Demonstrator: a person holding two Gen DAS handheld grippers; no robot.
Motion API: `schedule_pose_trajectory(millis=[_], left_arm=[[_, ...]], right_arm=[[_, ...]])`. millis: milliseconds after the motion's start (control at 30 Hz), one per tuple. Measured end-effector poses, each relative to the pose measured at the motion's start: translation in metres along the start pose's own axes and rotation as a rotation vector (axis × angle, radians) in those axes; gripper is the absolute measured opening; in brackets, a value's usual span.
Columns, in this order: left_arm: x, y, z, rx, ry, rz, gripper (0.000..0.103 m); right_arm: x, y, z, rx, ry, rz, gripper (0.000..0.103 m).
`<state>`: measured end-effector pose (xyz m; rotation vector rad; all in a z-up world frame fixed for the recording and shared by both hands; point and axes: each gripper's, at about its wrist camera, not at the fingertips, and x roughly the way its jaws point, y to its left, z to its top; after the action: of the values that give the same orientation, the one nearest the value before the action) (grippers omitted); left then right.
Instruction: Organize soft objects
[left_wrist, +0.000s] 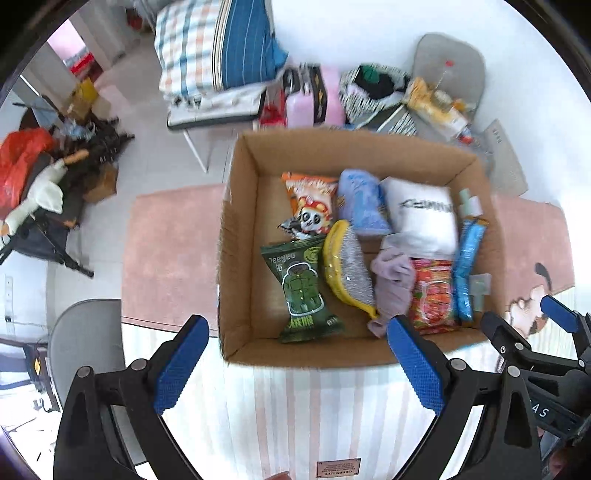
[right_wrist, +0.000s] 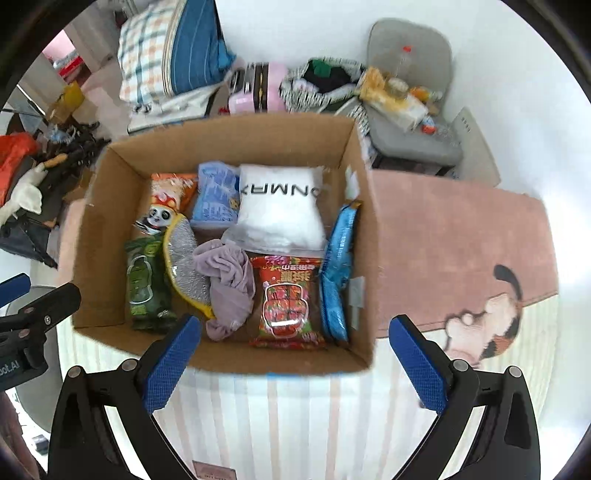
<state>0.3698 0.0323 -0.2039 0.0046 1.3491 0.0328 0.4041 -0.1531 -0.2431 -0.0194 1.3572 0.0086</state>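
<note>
Left wrist view: the open brown cardboard box (left_wrist: 236, 258) sits on the desk ahead of and below the left gripper (left_wrist: 299, 362), whose fingers are spread wide and empty. Inside, the crumpled lilac cloth (left_wrist: 393, 280) lies lengthwise toward the near wall, closest to the right gripper (right_wrist: 295, 363), equally wide and empty.
</note>
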Motion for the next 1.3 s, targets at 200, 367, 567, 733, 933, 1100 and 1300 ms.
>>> schedule_pose_trajectory(millis=[200, 367, 567, 733, 933, 1100, 1300], left_arm=[[-0.057, 0.005, -0.033, -0.022, -0.099, -0.029, 0.099], [-0.108, 0.005, -0.058, -0.034, -0.179, -0.045, 0.099], [-0.157, 0.003, -0.089, -0.042, -0.235, -0.055, 0.099], [-0.197, 0.001, -0.117, -0.032, -0.288, -0.056, 0.099], [-0.240, 0.001, -0.145, -0.010, -0.350, -0.027, 0.099], [-0.265, 0.002, -0.162, -0.011, -0.387, -0.023, 0.099], [-0.274, 0.002, -0.168, -0.015, -0.421, -0.018, 0.099]], right_arm=[[-0.069, -0.013, -0.039, 0.013, -0.102, 0.012, 0.103], [-0.125, -0.021, -0.072, 0.014, -0.174, 0.028, 0.103], [-0.199, -0.023, -0.110, 0.020, -0.281, 0.055, 0.103], [-0.258, -0.021, -0.138, 0.009, -0.361, 0.053, 0.103], [-0.318, -0.019, -0.172, -0.009, -0.440, 0.022, 0.103], [-0.352, -0.018, -0.193, -0.023, -0.473, 0.031, 0.103], [-0.367, -0.021, -0.203, -0.020, -0.480, 0.027, 0.103]])
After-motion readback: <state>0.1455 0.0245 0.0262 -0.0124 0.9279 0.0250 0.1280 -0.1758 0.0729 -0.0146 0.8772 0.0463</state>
